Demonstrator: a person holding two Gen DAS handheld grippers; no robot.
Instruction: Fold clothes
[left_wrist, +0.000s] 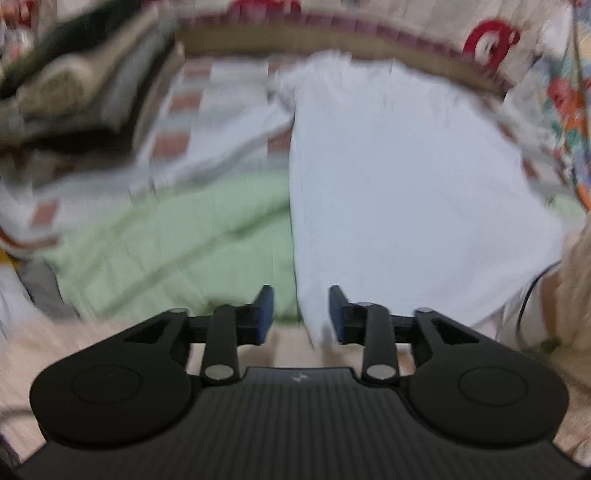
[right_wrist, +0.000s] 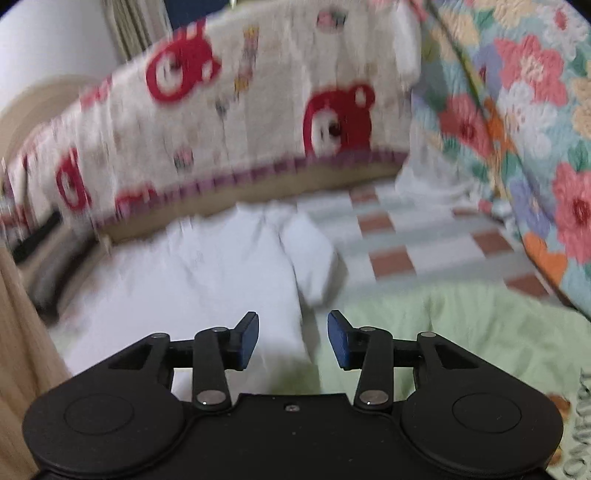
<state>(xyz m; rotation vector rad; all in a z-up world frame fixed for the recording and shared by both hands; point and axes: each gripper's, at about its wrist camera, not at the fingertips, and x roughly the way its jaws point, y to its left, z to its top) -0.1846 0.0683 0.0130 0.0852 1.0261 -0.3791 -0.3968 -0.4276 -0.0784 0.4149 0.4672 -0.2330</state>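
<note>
A white garment lies spread flat on the bed, partly over a light green cloth. My left gripper hovers over the garment's near left corner, open, with a gap between its blue pads; no cloth is pinched between them. In the right wrist view the same white garment shows a short sleeve folded out to the right. My right gripper stands open above the garment's near right edge, beside the green cloth, holding nothing. Both views are motion-blurred.
A red-and-white checked sheet covers the bed. A cream blanket with red bears drapes the far rail. A floral quilt rises on the right. Folded fabrics are stacked at the far left.
</note>
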